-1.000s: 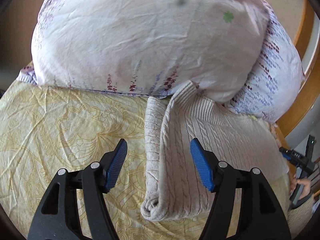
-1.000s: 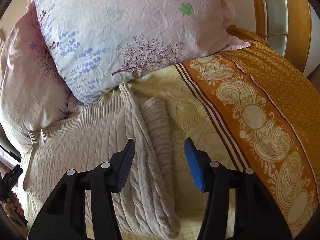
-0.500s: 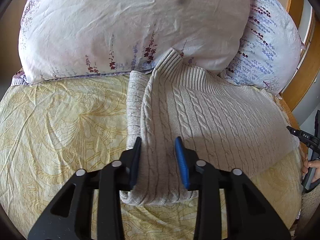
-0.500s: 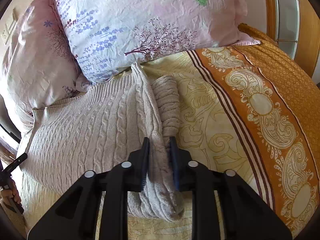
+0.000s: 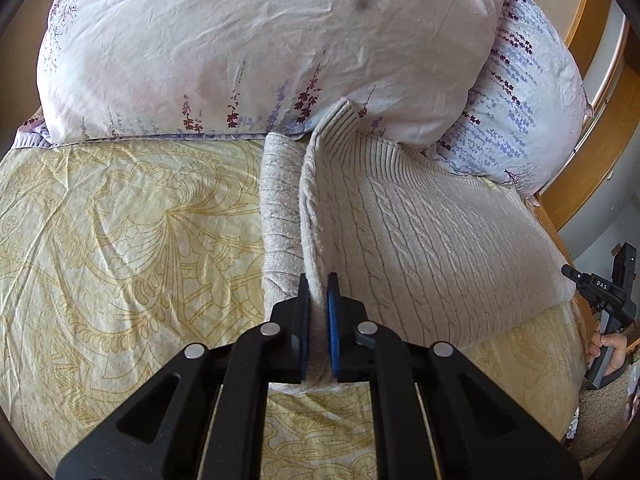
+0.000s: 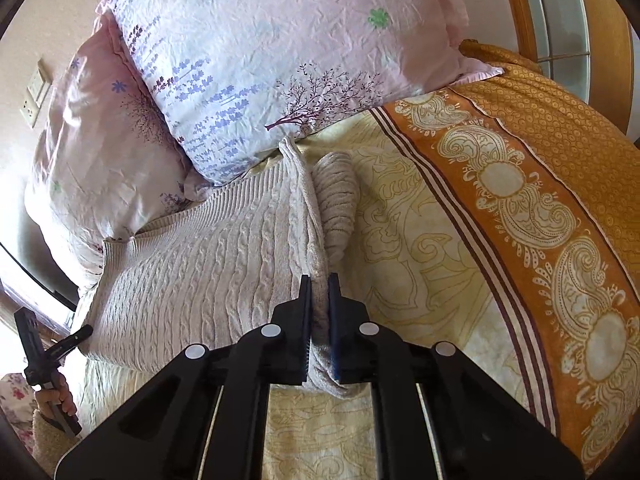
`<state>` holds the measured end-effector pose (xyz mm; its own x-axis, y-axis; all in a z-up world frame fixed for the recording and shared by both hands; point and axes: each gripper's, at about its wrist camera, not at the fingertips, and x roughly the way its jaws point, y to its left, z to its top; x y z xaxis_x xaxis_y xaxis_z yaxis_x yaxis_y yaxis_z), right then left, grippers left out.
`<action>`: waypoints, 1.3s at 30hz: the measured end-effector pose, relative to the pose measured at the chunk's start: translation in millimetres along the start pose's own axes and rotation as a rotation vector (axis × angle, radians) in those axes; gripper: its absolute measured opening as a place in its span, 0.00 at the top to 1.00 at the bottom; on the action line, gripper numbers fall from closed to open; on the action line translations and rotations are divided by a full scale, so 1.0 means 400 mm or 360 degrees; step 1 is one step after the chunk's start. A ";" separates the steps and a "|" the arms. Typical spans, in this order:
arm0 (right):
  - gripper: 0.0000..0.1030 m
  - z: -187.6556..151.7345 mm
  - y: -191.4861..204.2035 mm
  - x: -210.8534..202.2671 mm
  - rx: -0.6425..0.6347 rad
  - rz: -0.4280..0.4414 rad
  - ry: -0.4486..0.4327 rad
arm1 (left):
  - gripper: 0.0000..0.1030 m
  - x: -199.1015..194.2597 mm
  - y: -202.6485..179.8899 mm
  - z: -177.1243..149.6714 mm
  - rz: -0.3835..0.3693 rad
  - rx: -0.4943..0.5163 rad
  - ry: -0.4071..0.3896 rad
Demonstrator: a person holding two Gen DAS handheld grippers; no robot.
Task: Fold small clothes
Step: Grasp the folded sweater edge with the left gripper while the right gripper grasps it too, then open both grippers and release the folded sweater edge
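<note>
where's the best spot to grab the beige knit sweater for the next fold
Grip the raised ridge of the sweater along its folded side edge, coming in from the near hem. That ridge stands up off the bedspread, thin enough for the jaws; both grippers already pinch there.

A beige cable-knit sweater (image 5: 432, 236) lies spread on the bed, its ribbed hem end up against the pillows. The body lies mostly flat, cable pattern running lengthwise. Along one long side, the edge is gathered into a raised, upright ridge (image 6: 308, 216) that runs from the near end to the pillows. Just beside that ridge, on its outer side, a sleeve (image 6: 338, 196) lies lengthwise, plump and rolled-looking, touching the body. The ribbed corner (image 5: 340, 120) at the far end stands up against a pillow
</note>
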<state>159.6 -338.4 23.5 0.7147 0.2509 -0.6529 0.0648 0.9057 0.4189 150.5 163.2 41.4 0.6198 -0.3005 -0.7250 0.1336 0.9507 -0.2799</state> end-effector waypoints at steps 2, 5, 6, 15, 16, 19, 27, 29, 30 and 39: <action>0.92 0.000 0.004 0.011 -0.0049 -0.0039 0.0009 | 0.93 0.007 -0.003 0.002 0.0023 0.0012 0.0003; 0.89 0.005 -0.005 0.026 -0.0020 -0.0027 0.0032 | 0.92 0.017 -0.012 -0.002 0.0035 0.0031 0.0005; 0.86 0.006 -0.006 0.031 -0.0022 -0.0034 0.0037 | 0.92 0.019 -0.016 -0.002 0.0040 0.0038 0.0004; 0.92 -0.004 -0.013 -0.007 0.0009 0.0062 -0.0004 | 0.93 0.016 -0.017 -0.001 -0.0005 0.0028 0.0027; 0.92 -0.007 -0.016 -0.019 0.0031 0.0084 -0.0009 | 0.93 0.009 -0.011 0.001 -0.0022 0.0016 0.0024; 0.93 -0.022 -0.019 -0.038 0.0066 0.0099 -0.0006 | 0.93 -0.006 0.011 0.007 -0.0069 -0.0026 0.0020; 0.92 -0.037 -0.005 0.003 -0.0020 -0.0119 0.0059 | 0.92 0.027 0.018 -0.002 -0.0025 -0.0006 0.0072; 0.92 -0.034 0.010 0.009 -0.0090 -0.0189 0.0057 | 0.90 0.027 0.013 -0.003 0.0003 0.0019 0.0069; 0.92 -0.034 0.016 0.012 -0.0121 -0.0222 0.0058 | 0.90 0.030 0.006 -0.004 0.0030 0.0046 0.0065; 0.51 -0.011 0.091 -0.054 -0.0325 -0.0417 -0.0152 | 0.47 -0.029 -0.048 -0.003 0.0308 0.0157 -0.0123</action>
<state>143.3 -309.4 50.0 0.7547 -0.0238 -0.6557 0.1209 0.9873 0.1034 139.9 148.5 54.4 0.6982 -0.1085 -0.7077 0.0791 0.9941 -0.0745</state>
